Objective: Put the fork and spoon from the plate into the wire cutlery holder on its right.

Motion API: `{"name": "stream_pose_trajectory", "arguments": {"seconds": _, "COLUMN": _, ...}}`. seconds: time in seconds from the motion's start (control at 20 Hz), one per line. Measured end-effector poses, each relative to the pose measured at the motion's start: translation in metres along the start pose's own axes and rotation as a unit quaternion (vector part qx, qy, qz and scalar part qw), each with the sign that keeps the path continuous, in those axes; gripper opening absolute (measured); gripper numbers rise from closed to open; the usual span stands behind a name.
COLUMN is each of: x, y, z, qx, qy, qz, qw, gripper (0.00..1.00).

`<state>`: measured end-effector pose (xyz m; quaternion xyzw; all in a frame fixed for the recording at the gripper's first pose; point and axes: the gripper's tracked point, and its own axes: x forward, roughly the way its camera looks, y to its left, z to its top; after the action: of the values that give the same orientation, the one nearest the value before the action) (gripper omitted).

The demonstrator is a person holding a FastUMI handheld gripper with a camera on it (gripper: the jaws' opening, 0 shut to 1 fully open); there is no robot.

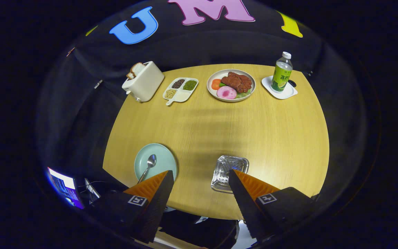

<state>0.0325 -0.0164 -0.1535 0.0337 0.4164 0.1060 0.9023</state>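
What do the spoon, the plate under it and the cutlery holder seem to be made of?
Spoon: probably polished metal, silvery with bright glints. Pale green plate: likely glazed ceramic or melamine, smooth and evenly coloured. Cutlery holder: shiny perforated metal, apparently steel, with reflective rim and holes. The gripper is open above the table, holding nothing.

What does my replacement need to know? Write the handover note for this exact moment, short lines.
Gripper: fingers open, holding nothing, high above the near table edge.
Spoon: lying on the light green plate, just ahead of the left finger.
Fork: I cannot make one out on the plate; whether it is already in the holder cannot be told.
Wire cutlery holder: right of the plate, partly behind the right finger.
Done: possibly the fork.
Left: pick the spoon and drop it into the holder.
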Motion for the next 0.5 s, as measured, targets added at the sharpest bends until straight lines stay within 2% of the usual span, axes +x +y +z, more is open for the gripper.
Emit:
{"name": "stream_pose_trajectory", "arguments": {"seconds": 0.2, "x": 0.014, "y": 0.046, "z": -0.011, "qx": -0.013, "qy": -0.008, "qz": 0.013, "qw": 1.000, "gripper": 0.99}}
{"name": "stream_pose_trajectory", "arguments": {"seconds": 0.5, "x": 0.058, "y": 0.132, "z": -0.037, "qx": 0.038, "qy": 0.024, "qz": 0.066, "qw": 0.997, "gripper": 0.99}}
